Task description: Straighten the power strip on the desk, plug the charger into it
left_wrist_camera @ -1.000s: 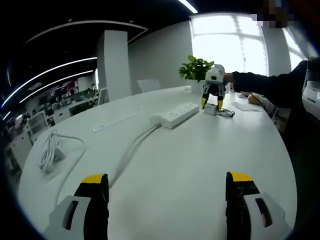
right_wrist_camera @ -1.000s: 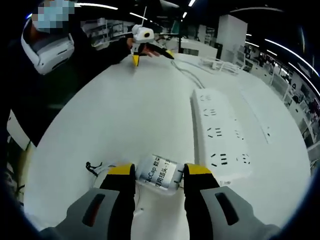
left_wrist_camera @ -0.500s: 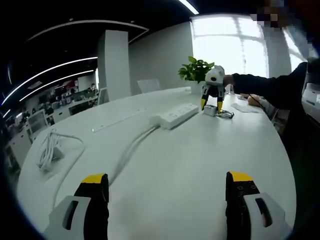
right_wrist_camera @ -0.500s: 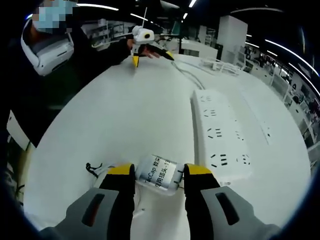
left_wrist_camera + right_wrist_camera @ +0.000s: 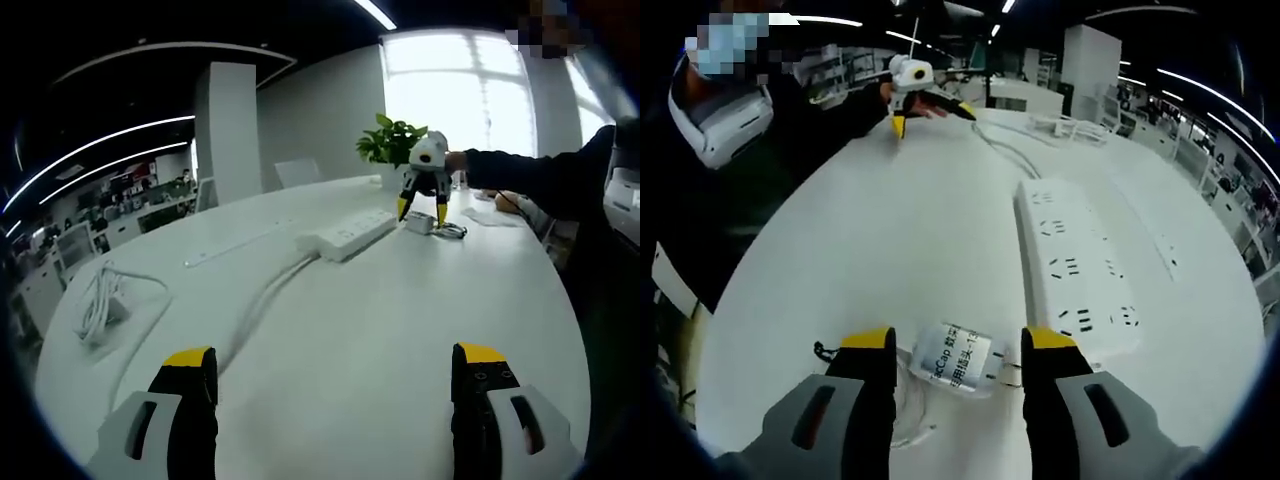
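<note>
In my right gripper view, the right gripper (image 5: 955,345) stands released, jaws parted on either side of the charger (image 5: 958,358) at lower centre, with gaps showing. The power strip (image 5: 1075,264) lies just right of it on the desk (image 5: 890,240). My left gripper (image 5: 335,365) hangs wide open over bare desk.

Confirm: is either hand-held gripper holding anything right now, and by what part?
Nothing held. The right hand-held gripper is open, jaws on either side of the charger lying on the desk without gripping it. The left hand-held gripper is open over bare desk.
</note>
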A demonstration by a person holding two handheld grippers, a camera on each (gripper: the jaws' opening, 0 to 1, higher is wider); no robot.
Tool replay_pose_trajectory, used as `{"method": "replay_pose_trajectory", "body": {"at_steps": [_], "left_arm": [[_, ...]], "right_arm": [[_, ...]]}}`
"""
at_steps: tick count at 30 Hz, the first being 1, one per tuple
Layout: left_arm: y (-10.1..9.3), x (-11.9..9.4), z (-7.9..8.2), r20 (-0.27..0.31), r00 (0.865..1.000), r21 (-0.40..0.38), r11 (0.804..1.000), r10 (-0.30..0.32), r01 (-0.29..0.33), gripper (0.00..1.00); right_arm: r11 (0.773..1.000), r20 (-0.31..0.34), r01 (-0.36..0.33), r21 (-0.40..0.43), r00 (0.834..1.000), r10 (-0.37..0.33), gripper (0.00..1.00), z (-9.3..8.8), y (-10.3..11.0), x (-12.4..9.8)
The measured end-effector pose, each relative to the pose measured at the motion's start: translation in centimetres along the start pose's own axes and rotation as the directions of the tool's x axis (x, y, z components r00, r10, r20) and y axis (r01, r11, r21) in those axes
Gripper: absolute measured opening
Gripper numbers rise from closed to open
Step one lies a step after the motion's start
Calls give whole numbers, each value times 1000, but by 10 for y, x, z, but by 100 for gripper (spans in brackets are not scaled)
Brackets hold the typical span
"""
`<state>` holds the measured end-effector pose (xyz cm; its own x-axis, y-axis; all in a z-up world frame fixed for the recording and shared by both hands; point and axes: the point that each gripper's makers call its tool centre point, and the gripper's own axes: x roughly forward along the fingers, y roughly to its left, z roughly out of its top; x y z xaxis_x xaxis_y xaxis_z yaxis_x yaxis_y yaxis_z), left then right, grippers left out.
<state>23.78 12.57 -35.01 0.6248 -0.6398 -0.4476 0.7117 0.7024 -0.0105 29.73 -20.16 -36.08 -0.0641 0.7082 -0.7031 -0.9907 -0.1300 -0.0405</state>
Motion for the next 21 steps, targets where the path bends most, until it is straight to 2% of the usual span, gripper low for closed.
{"method": "replay_pose_trajectory", "body": {"at_steps": [12,18,21], "left_arm": [[-2,-2,1,9,1000,5,1000,-8,8,99],[-5,-3,2,11,1000,10,1000,-21,21,99],[-6,-5,1,13,1000,11,1000,-19,19,99]], "right_arm": [[999,3,46,15,999,-46,62,12,7,-5],[999,-20,34,35,999,-33,63,10,13,-5],[998,-22,39,44,999,-38,67,12,15,-5]]}}
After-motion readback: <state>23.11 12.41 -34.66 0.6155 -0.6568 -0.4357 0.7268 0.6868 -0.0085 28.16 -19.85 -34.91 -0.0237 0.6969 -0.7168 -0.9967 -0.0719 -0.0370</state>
